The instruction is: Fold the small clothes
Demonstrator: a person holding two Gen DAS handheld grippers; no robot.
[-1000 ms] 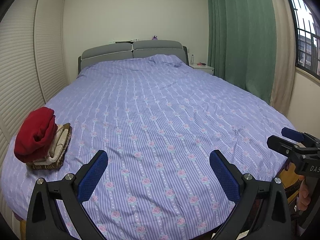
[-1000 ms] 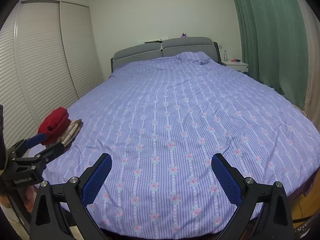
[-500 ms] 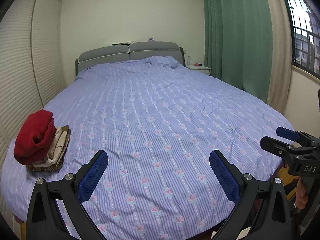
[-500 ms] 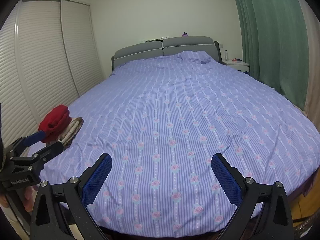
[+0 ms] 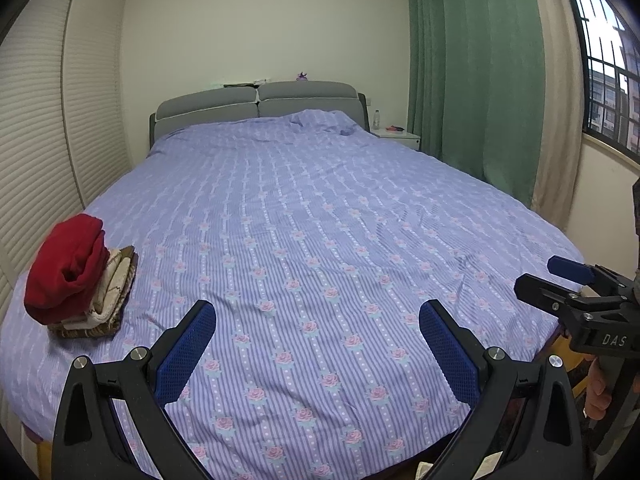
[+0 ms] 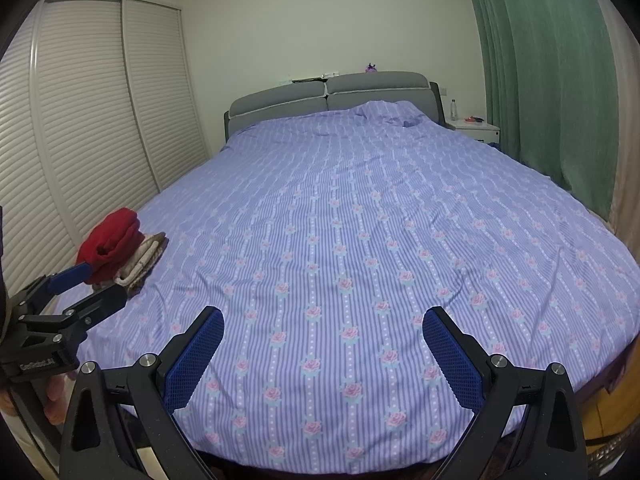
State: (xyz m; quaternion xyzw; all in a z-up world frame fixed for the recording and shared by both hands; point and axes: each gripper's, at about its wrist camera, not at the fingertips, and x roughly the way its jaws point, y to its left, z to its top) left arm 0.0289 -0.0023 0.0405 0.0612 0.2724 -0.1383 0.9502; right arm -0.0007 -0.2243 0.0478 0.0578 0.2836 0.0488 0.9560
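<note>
Bed (image 5: 320,240), folded clothes stack (image 5: 80,276) atop

Lilac striped bedspread (image 5: 320,220) scattered with pink roses, in a pale bedroom.
A red garment (image 5: 68,264) tops folded cream and brown knitwear (image 5: 116,292). The headboard (image 5: 256,104) is grey, the curtain (image 5: 476,80) green, the wardrobe doors (image 6: 100,120) off-white. Each black gripper's fingers (image 5: 186,350) carry blue textured pads.

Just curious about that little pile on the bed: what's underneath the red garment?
Under the red garment lies a folded cream knit piece, then a brown one at the bottom, resting on the purple bedspread. Whether anything else lies between them is hidden.
</note>
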